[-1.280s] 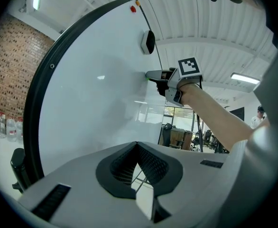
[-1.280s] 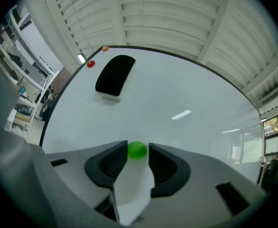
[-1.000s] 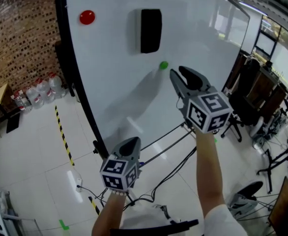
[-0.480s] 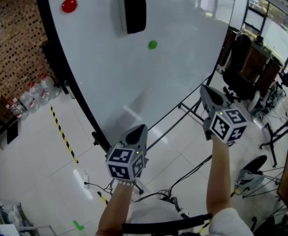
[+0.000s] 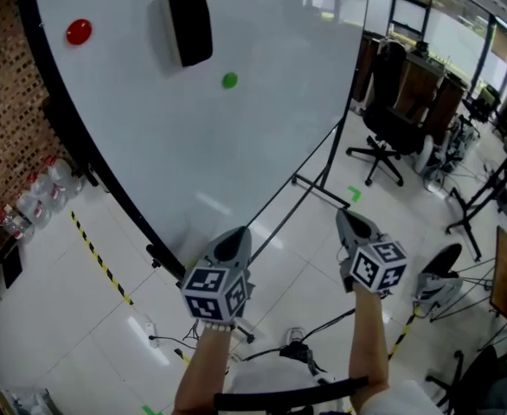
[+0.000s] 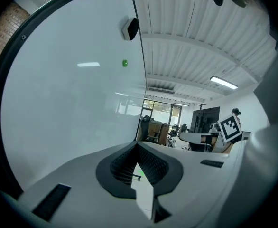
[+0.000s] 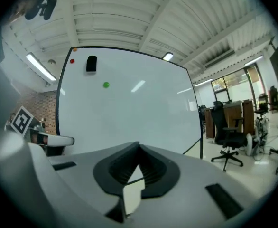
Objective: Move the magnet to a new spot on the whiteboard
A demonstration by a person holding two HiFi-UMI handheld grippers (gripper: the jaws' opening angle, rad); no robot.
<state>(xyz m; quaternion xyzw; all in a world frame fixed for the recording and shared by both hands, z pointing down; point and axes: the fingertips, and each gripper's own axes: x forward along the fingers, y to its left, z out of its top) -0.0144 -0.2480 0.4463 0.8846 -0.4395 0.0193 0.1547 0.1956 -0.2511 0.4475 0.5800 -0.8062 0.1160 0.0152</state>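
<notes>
A small green magnet (image 5: 229, 80) sticks to the whiteboard (image 5: 262, 137), right of and below a black eraser (image 5: 190, 26). A red magnet (image 5: 79, 31) sits near the board's top left. The green magnet (image 7: 106, 84) and the red magnet (image 7: 72, 61) also show in the right gripper view, and the green magnet (image 6: 125, 63) in the left gripper view. My right gripper (image 5: 349, 221) is shut and empty, well below and away from the board. My left gripper (image 5: 234, 240) is shut and empty too, low by the board's bottom edge.
The whiteboard stands on a wheeled frame (image 5: 318, 184) with cables (image 5: 301, 348) on the tiled floor. Office chairs (image 5: 392, 111) and desks stand at the right. A brick wall (image 5: 3, 137) and water bottles (image 5: 41, 188) are at the left.
My right gripper has let go beside the green magnet, shut its jaws and dropped down away from the board. The green magnet stays on the board. The left gripper has hardly moved.
</notes>
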